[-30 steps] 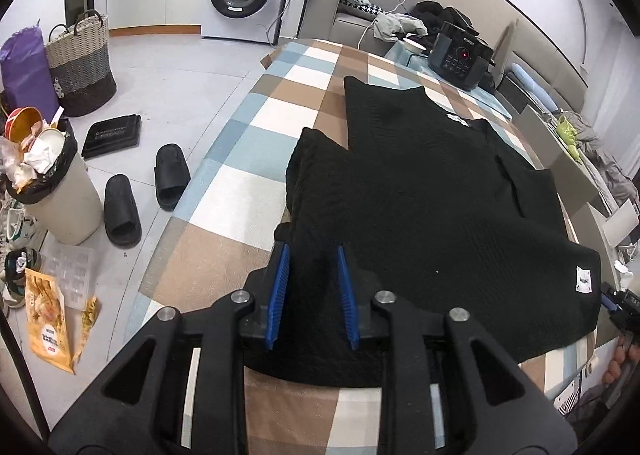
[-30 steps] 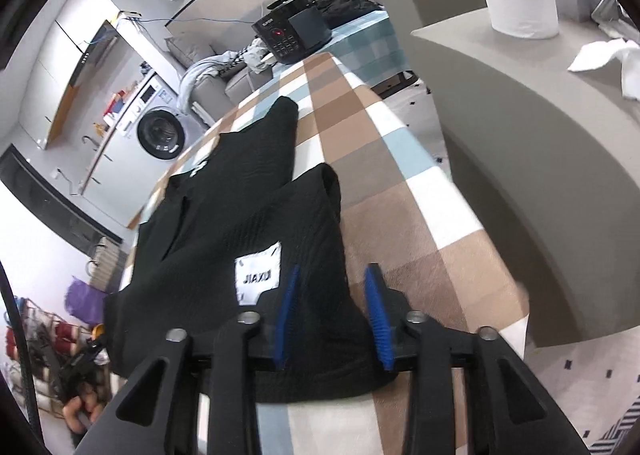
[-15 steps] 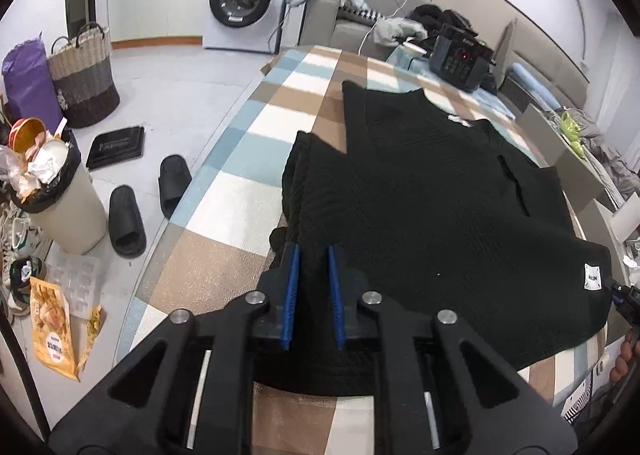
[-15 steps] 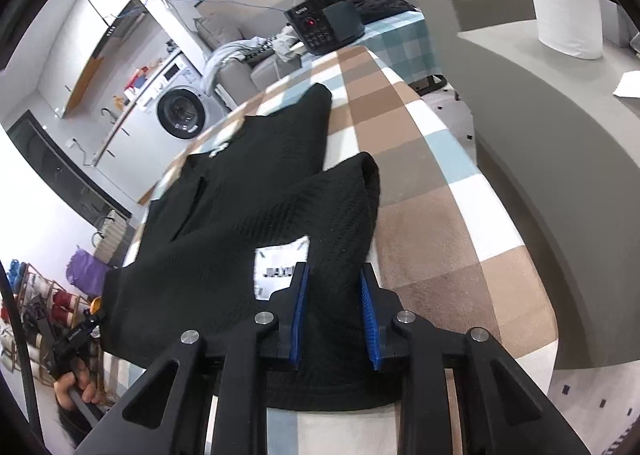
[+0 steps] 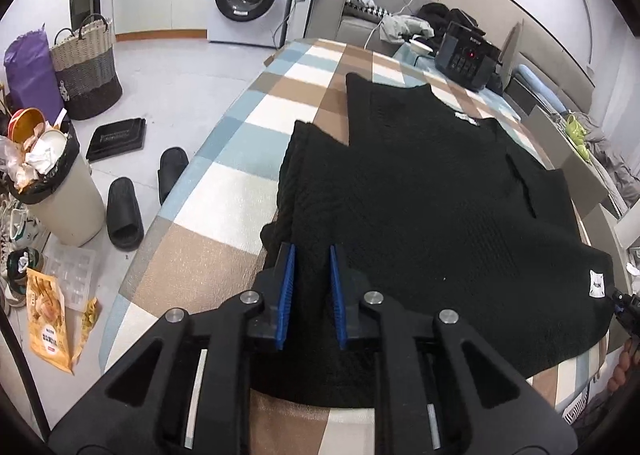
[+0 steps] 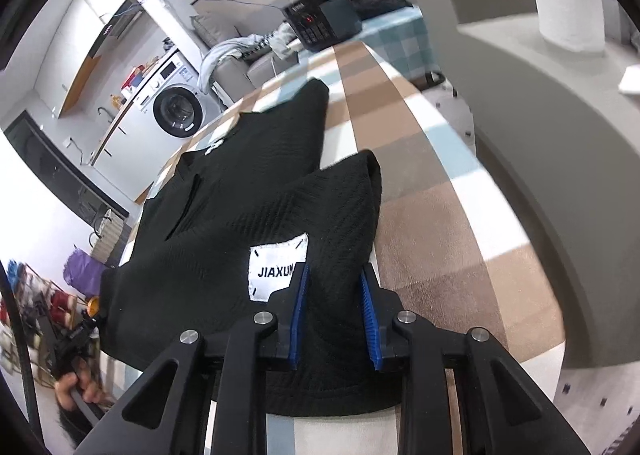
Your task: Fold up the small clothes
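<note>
Black knit garment [image 5: 420,191] is lying mid-frame on the checked table [image 5: 224,215], both its near corners being clamped by the left gripper [image 5: 311,287] and the just-closing right gripper [image 6: 334,311], so a thin bite is risking slipping on lifting.

far black box [image 6: 322,21] blurred; hem under right gripper [image 6: 334,287]

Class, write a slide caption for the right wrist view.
Right claw closing on the hem of a black knit top spread on a checked table.
</note>
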The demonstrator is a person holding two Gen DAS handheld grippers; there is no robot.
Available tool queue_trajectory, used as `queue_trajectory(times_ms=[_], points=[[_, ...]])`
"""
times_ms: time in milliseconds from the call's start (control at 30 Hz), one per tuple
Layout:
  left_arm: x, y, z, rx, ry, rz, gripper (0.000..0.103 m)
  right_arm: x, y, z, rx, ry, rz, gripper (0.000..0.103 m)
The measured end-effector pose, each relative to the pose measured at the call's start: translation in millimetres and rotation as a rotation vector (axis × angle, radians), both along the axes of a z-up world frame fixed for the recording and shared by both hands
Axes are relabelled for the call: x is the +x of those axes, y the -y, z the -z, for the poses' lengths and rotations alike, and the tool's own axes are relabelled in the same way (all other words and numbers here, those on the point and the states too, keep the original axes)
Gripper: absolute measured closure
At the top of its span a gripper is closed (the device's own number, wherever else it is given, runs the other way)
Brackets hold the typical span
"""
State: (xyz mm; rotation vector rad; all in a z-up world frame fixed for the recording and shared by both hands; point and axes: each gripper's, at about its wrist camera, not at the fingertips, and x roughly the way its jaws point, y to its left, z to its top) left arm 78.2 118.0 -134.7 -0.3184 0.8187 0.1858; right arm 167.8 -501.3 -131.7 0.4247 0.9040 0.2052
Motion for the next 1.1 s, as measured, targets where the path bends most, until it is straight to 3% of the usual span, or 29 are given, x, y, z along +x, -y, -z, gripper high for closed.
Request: queue_trajectory(times_ms=[33,100,233,467,667,867,933,1000,1067,1100], points=[[-1,0,-2,0.003,0.011,0.000,0.095,-3,-2,-5,-0.011,0.030,-0.007,0.091],[-5,-2,-7,0.006,0.040,-0.013,0.100,-6,-3,-11,-0.019,0.063,-0.011,0.094],[-11,-11,-25,-0.034,0.107,-0.035,0.102,-10,-5,-31,-0.026,0.138,-0.015,0.096],[-3,-20,-57,-0.011,0.189,-0.061,0.102,10,-12,-60,-0.040,0.218,-0.007,0.096],[32,-42,-76,-0.030,0.225,-0.111,0.103,58,-14,-70,-0.001,0.218,0.052,0.096],[49,-56,-66,-0.087,0.146,-0.108,0.103,74,-26,-56,-0.045,0.152,0.022,0.096],[44,-53,-57,-0.087,0.110,-0.087,0.096,71,-24,-49,-0.043,0.129,0.027,0.095],[34,-49,-45,-0.116,0.072,-0.079,0.063,66,-19,-44,-0.025,0.112,0.039,0.095],[19,-44,-38,-0.125,0.082,-0.071,0.054,61,-16,-40,-0.015,0.103,0.046,0.095],[12,-39,-34,-0.118,0.081,-0.057,0.054,59,-15,-39,-0.016,0.101,0.047,0.095]])
